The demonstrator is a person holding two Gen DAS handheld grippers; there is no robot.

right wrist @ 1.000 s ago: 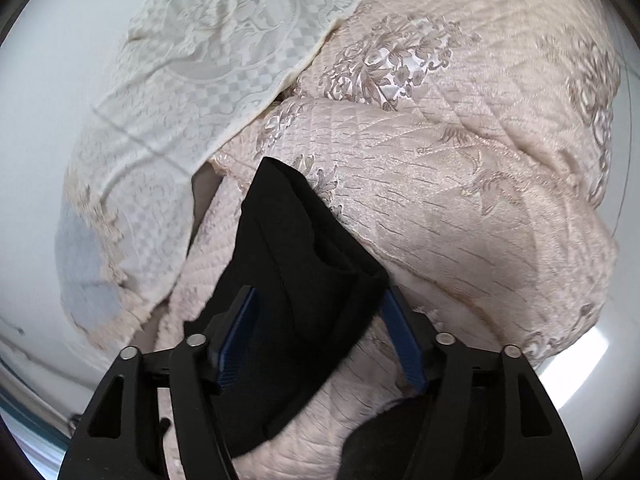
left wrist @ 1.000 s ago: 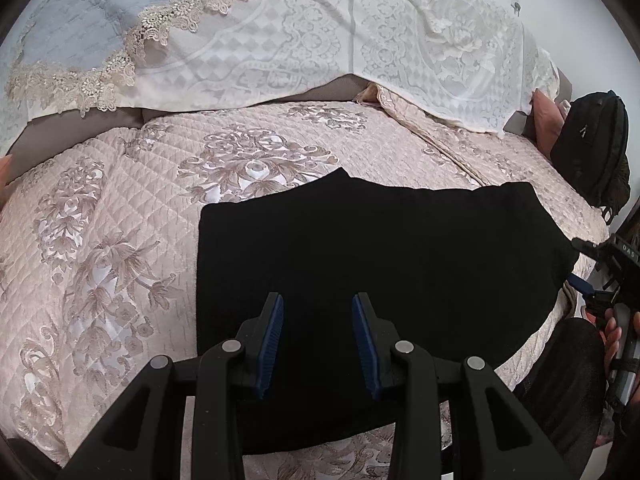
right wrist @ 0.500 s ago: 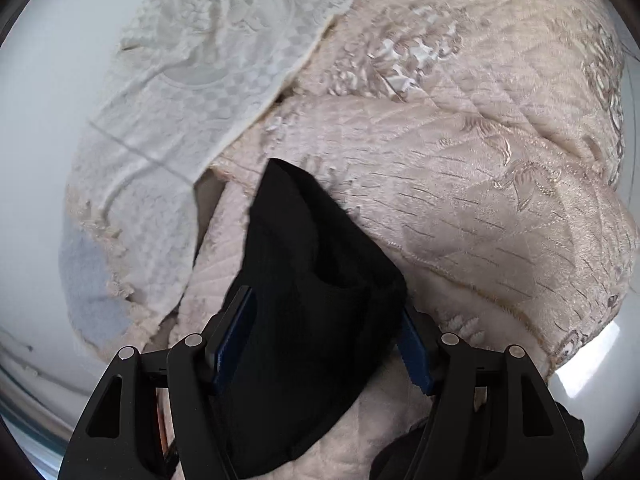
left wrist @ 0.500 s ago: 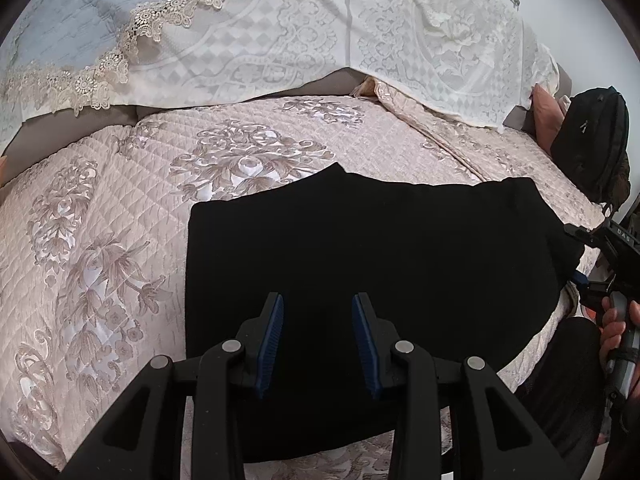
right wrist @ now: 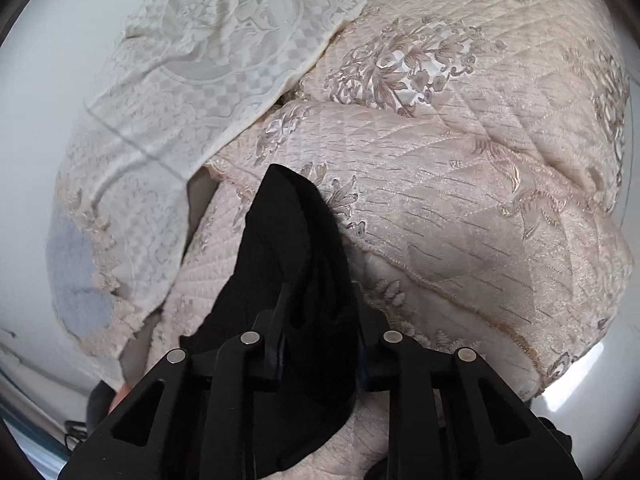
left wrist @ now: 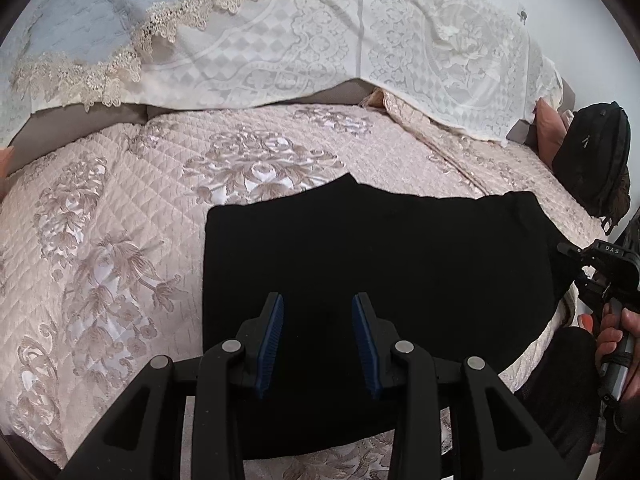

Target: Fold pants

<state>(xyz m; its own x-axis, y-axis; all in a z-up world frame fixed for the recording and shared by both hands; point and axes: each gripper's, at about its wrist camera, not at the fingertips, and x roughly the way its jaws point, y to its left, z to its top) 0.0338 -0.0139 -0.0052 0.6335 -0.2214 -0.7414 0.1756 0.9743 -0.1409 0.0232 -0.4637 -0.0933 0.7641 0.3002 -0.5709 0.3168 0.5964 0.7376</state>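
The black pants (left wrist: pixel 380 264) lie folded flat as a wide dark rectangle on the quilted beige bedspread (left wrist: pixel 120 240). My left gripper (left wrist: pixel 318 320) is open and empty, hovering over the near part of the pants. My right gripper (right wrist: pixel 320 320) has closed its fingers on the right end of the pants (right wrist: pixel 296 264), with bunched fabric hiding the blue pads. In the left wrist view the right gripper (left wrist: pixel 600 268) shows at the pants' right edge, held by a hand.
A white lace cover (left wrist: pixel 320 40) drapes over the pillows at the far side. A black backpack (left wrist: pixel 592 160) sits at the far right of the bed. A raised fold of bedspread (right wrist: pixel 480 220) lies right of the held fabric.
My right gripper's fingers have closed in on the end of the pants, from wide apart to pinching the fabric. The left gripper has moved slightly closer over the pants and stays open.
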